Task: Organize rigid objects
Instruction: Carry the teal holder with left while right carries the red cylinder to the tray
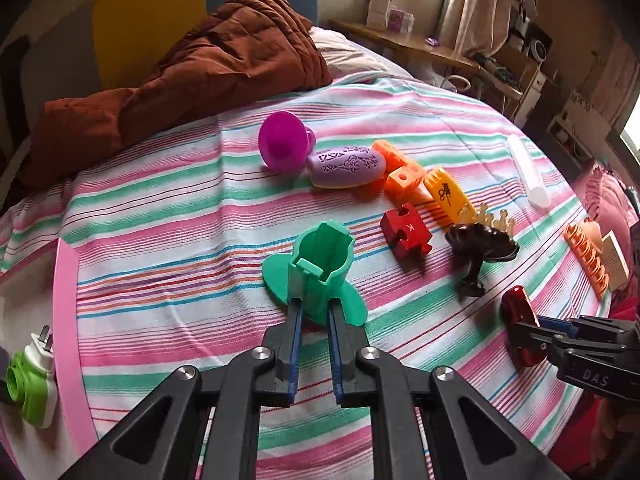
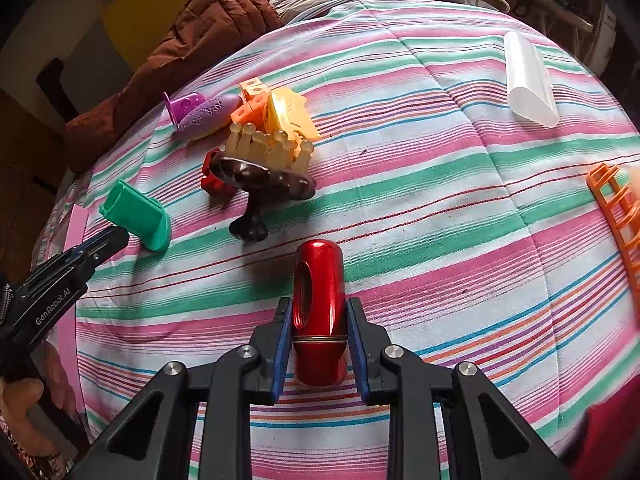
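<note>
While L gripper (image 1: 314, 304) clamps green plastic holder (image 1: 320, 268) on striped bedsheet (image 1: 180, 208), red K block (image 1: 406, 234) sits nearby. R view: R gripper (image 2: 320, 312) grips red metal cylinder (image 2: 318, 280) above sheet, brown stand (image 2: 260, 184) beyond.

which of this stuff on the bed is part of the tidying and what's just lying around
Part of the job:
- green piece, clamped in the left gripper
- red metal cylinder, clamped in the right gripper
- red block, brown stand, purple cup

Just lying about:
- brown quilt
- striped bedsheet
</note>
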Tool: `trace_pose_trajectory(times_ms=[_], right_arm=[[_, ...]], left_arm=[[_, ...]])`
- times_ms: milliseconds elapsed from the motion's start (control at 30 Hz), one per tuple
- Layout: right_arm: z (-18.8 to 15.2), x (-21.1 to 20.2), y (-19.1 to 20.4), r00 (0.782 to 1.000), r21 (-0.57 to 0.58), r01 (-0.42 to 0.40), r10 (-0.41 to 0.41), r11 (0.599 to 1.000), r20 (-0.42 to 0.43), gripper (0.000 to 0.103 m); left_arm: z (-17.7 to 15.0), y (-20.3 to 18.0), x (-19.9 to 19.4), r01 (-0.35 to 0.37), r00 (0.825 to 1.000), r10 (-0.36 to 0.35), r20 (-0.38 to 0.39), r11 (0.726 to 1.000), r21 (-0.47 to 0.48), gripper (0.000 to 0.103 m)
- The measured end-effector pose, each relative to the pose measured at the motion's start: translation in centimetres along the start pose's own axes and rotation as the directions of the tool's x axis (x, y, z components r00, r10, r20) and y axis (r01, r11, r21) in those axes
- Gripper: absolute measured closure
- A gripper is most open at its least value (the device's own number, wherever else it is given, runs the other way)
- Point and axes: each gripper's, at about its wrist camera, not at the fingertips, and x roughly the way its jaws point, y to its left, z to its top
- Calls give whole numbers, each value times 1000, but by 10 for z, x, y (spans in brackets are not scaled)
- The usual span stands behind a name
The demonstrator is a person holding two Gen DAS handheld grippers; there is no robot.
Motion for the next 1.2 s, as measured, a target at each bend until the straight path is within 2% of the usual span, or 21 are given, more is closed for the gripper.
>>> trace_pose_trajectory(times_ms=[67, 133, 167, 267, 300, 400, 433, 467, 567, 833, 1000, 1133, 1200], right_arm=[[0, -1, -1, 1000, 6, -3, 3, 1000, -1, 76], [0, -1, -2, 1000, 12, -10, 10, 1000, -2, 76], [0, -1, -2, 1000, 14, -12, 12, 1000, -3, 76], [1, 0, -1, 1000, 7, -7, 7, 1000, -4, 76], [1, 0, -1, 1000, 4, -4, 4, 1000, -4, 76], [0, -1, -2, 1000, 1, -3, 3, 1000, -3, 76], [0, -1, -1, 1000, 3, -4, 4, 1000, -3, 76], [0, -1, -2, 1000, 5, -6, 6, 1000, -2, 76], [0, -1, -2, 1000, 11, -10, 10, 1000, 1, 76], [-6, -4, 6, 999, 0, -39, 39, 999, 4, 76], [-15, -5, 26, 995, -34, -103, 103, 994, -10, 76], [-24, -15, 61, 988, -135, -151, 153, 979, 5, 77], [-31, -24, 85, 983, -196, -176, 184, 965, 20, 76]], left_arm=[[-1, 0, 1, -8, 1000, 8, -12, 1000, -3, 92], [-3, 2, 2, -8, 1000, 8, -7, 1000, -17, 87], [-3, 2, 3, -4, 1000, 4, -11, 1000, -25, 77], [9, -4, 15, -48, 999, 48, 5, 998, -45, 62], [12, -5, 18, -52, 999, 52, 12, 998, -47, 60], [20, -9, 26, -59, 998, 59, 22, 998, -14, 60], [20, -9, 27, -46, 998, 46, 33, 999, -3, 62], [20, -10, 25, -23, 999, 23, 48, 1000, 2, 71], [18, -9, 17, -15, 998, 15, 58, 1000, -1, 73], [-1, 16, -42, -1, 992, 11, 126, 997, -77, 73], [-28, 52, -94, -8, 983, 33, 179, 990, -141, 73], [-60, 101, -127, -47, 979, 90, 184, 973, -224, 73], [-77, 126, -138, -100, 975, 147, 169, 961, -259, 73]])
